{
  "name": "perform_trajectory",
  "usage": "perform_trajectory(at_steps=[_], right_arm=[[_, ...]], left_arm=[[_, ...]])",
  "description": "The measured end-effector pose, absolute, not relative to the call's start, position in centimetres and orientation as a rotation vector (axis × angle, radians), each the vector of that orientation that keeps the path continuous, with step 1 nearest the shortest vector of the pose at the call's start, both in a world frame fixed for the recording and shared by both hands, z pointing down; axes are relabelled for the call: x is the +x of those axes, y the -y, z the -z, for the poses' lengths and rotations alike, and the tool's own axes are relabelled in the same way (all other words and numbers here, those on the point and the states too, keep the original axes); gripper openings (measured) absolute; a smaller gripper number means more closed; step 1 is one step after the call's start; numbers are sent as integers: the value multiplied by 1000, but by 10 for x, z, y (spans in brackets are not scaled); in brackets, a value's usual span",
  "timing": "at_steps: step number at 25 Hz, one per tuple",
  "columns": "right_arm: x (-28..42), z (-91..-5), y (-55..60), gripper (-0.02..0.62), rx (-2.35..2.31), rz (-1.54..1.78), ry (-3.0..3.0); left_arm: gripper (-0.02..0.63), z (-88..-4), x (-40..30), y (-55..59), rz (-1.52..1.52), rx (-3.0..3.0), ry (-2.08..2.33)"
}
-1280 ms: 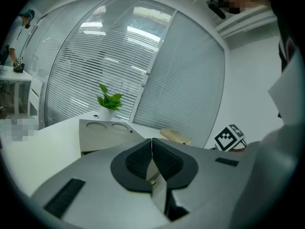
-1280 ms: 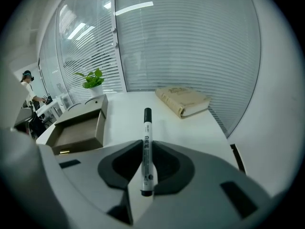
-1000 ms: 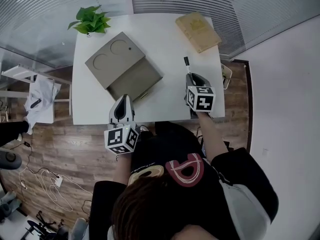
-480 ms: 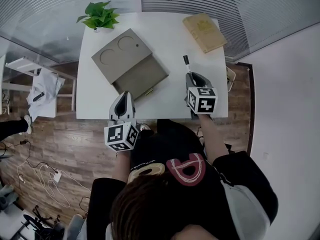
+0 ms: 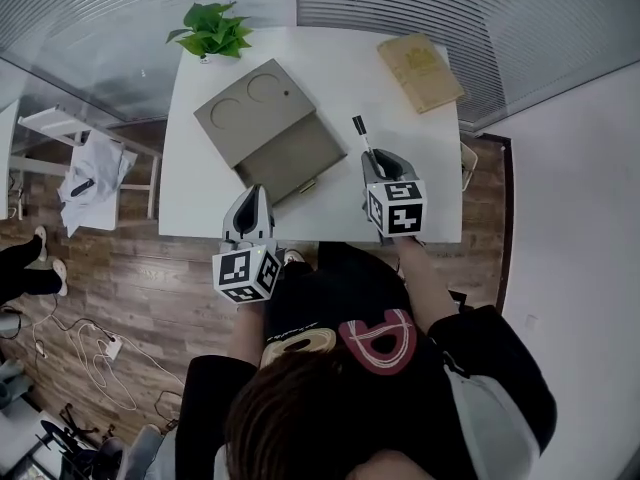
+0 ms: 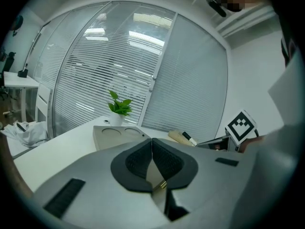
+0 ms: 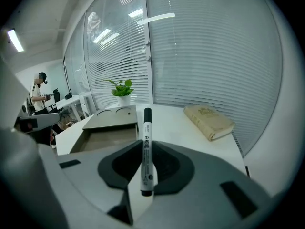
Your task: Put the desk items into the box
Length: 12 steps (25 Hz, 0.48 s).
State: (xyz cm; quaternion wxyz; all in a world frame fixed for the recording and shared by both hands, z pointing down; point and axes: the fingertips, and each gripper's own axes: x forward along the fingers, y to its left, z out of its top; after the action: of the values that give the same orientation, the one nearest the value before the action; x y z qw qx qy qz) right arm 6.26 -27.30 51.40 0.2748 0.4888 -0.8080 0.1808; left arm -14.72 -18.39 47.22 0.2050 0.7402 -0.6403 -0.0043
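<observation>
Right hand-held gripper [image 5: 374, 158] shifted toward box [image 5: 252, 110], clamped on marker [image 5: 360, 134], left hand-held gripper [image 5: 251, 198] closed, empty

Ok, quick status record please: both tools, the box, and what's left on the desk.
left tool: shut, empty, at the near edge of the desk, by the box
right tool: shut on the marker, which sticks out ahead
box: open, lid folded back, nothing visible inside
on desk: book at far right corner, potted plant at far edge
</observation>
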Motion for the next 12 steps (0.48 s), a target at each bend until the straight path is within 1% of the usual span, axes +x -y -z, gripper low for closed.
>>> perform_trajectory(at_steps=[12], right_arm=[[11,-512,260,71,1149,-447,2262]], left_arm=[[18,-471,-169,182,38,2014,1852]])
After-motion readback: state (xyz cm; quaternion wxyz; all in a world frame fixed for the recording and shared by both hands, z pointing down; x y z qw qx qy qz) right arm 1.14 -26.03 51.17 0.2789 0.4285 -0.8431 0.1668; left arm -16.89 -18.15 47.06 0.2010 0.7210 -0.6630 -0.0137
